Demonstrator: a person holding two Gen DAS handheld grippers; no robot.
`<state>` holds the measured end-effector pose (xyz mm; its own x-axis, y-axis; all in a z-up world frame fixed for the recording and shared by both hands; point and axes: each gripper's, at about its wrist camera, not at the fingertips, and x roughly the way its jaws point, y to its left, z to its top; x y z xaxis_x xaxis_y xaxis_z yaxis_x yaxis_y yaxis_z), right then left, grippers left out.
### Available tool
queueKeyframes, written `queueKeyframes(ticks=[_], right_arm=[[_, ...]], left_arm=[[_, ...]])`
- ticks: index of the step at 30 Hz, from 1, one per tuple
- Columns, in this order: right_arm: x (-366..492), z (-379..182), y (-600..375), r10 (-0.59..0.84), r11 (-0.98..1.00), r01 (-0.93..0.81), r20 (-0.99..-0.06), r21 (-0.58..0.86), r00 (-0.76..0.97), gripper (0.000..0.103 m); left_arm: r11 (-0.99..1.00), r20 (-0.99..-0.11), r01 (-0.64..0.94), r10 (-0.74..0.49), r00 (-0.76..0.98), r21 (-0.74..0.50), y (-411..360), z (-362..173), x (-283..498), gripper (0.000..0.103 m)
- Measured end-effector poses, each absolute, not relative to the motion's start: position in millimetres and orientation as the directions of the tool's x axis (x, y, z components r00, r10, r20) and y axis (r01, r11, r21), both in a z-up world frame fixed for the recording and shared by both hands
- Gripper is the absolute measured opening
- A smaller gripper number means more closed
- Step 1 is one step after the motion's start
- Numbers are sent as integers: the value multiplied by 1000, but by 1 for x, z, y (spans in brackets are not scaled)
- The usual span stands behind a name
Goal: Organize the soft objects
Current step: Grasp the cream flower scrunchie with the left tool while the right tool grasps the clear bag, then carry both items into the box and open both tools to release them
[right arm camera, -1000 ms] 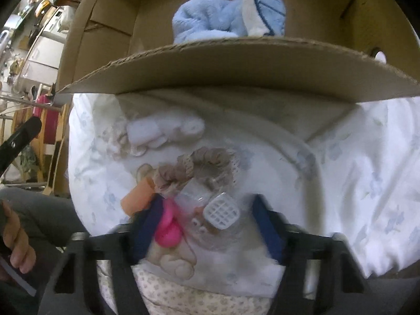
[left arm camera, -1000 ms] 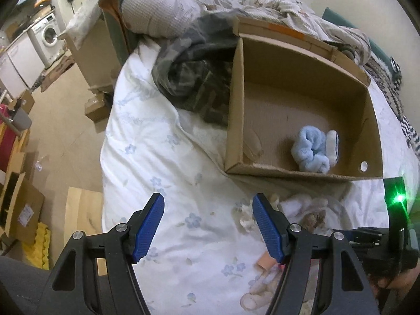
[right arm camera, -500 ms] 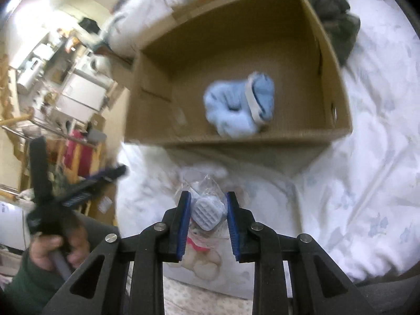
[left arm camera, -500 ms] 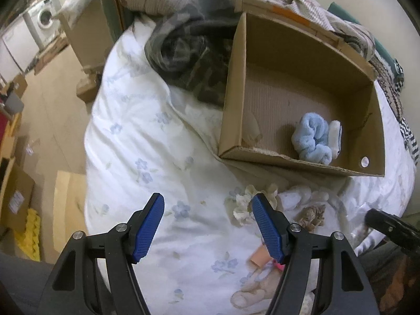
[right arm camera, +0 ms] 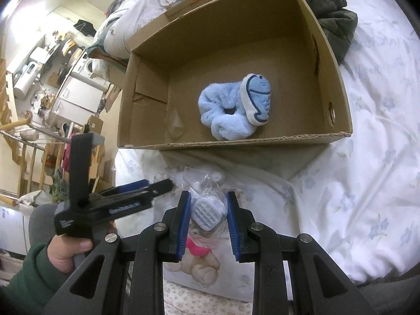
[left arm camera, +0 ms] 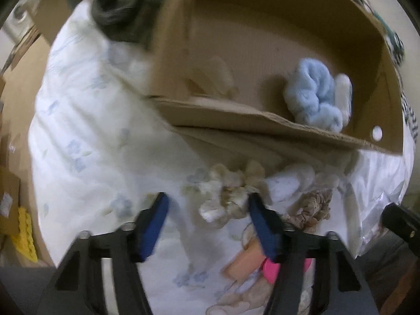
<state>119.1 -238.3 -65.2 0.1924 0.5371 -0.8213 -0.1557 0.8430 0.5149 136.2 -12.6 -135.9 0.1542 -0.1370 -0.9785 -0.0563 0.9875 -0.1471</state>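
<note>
We've just lifted the bagged sponge (right arm camera: 207,212) off the bed (right arm camera: 367,157); a second ago it lay in the pile. Right gripper (right arm camera: 207,210) jaws clenched on it, so next it likely goes into the cardboard box (right arm camera: 338,78), which holds only a blue scrunchie (right arm camera: 231,110). Left gripper (left arm camera: 207,220) jaws wide apart, now down near the cream scrunchie (left arm camera: 225,197).

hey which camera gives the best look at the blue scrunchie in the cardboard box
The right wrist view: the blue scrunchie lies sharp and whole on the floor of the cardboard box, fish patch facing the camera. The left wrist view shows it blurred, its lower edge cut off by the box's near wall.
</note>
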Motion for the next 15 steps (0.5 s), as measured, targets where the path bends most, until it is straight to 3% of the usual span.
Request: queueKeyframes(ticks=[2, 4, 10, 15], right_arm=[[120, -67, -238, 533, 845, -156, -825, 511, 189, 28], [121, -69, -238, 530, 847, -151, -827, 509, 187, 28], [124, -71, -236, 534, 845, -149, -825, 514, 185, 28], [123, -68, -232, 546, 837, -170, -816, 521, 188, 28]], left_arm=[[987, -977, -31, -154, 148, -160, -19, -138, 137, 24], [981, -971, -12, -189, 149, -193, -23, -136, 137, 13], [966, -949, -21, -248, 193, -256, -15, -113, 127, 11], [976, -947, -51, -194, 257, -214, -2, -91, 114, 11]])
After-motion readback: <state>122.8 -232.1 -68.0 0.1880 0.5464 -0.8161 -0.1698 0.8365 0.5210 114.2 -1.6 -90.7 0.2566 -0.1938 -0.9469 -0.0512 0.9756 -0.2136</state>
